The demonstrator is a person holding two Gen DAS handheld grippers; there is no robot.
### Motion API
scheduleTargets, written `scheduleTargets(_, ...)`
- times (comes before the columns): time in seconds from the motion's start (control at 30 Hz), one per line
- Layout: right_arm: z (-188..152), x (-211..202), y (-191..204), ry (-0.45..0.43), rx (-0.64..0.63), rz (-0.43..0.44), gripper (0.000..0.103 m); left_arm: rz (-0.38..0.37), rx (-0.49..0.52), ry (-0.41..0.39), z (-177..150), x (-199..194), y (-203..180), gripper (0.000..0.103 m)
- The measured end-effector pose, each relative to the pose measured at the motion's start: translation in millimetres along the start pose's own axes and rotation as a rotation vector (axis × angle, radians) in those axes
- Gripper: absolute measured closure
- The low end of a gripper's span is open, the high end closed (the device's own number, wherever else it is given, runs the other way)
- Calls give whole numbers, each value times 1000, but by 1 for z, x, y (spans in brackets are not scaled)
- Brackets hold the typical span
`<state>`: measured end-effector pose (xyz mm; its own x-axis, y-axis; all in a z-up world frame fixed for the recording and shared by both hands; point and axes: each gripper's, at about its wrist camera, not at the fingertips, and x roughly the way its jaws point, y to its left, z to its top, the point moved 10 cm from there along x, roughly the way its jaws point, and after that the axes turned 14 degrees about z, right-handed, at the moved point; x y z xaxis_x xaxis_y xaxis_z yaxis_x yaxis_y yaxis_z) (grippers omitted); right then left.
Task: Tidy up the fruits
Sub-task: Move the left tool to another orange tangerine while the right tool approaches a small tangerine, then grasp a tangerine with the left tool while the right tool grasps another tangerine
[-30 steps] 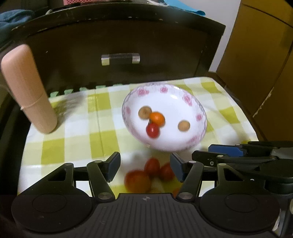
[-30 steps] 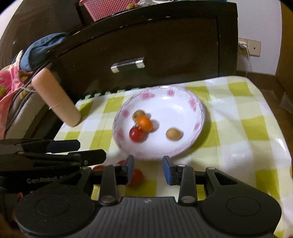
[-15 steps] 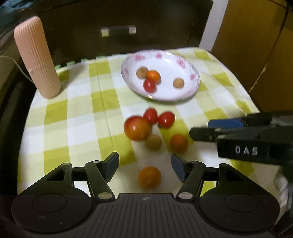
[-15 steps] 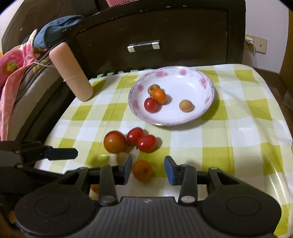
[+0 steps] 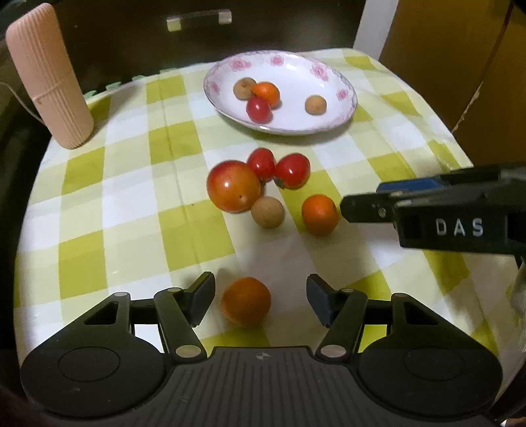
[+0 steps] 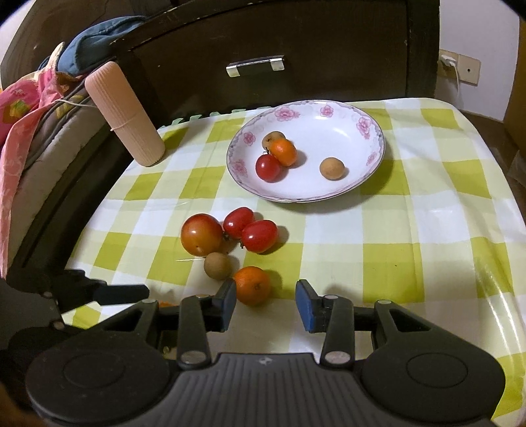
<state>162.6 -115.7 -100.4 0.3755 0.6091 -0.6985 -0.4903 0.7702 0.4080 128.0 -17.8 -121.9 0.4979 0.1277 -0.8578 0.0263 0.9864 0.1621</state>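
A flowered white plate (image 5: 328, 62) at the back of the checked cloth holds two brown fruits, a small orange and a red tomato. In front of it lie a large tomato (image 5: 233, 185), two small red tomatoes (image 5: 292, 170), a brown fruit (image 5: 268, 212) and an orange (image 5: 319, 214). My left gripper (image 5: 261, 297) is open and its jaws are closing; a second orange (image 5: 246, 301) sits between them, untouched. My right gripper (image 6: 266, 303) is open low over the cloth. The orange (image 6: 252, 285) lies just ahead of its left finger, apart from the pads.
A pink ribbed cylinder (image 5: 47, 75) stands at the back left corner. A dark cabinet with a metal handle (image 5: 199, 19) rises behind the table. Bedding (image 6: 19, 108) is piled beyond the left edge. The cloth's right side (image 6: 427, 230) carries nothing.
Both grippers have drawn back from the plate toward the near side and sunk lower. The loose fruits have come into view, and the near orange now lies between the left jaws.
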Motion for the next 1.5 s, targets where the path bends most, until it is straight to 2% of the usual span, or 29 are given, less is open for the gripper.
scheduleTargets(0.43, 1, 10, 3, 21, -6, 20, 64, 12, -5, 23, -8, 6, 0, 37)
scheduleTargets(0.7, 2, 10, -2, 19, 11, 16, 64, 11, -19, 35, -10, 7, 3, 61)
scheduleTargets(1.1, -2, 23, 2, 50, -3, 33, 64, 1, -4, 33, -10, 6, 1, 60)
scheduleTargets(1.2, -2, 30, 3, 66, -9, 36, 64, -1, 1, 25, -9, 5, 0, 50)
scheduleTargets(1.23, -2, 33, 4, 70, -10, 37, 64, 0, 3, 22, -8, 5, 0, 50)
scheduleTargets(1.43, -4, 46, 3, 100, -35, 13, 64, 4, -4, 22, -6, 8, 3, 50)
scheduleTargets(1.5, -5, 47, 0, 103, -37, 3, 68, 2, -3, 21, -5, 9, 3, 54)
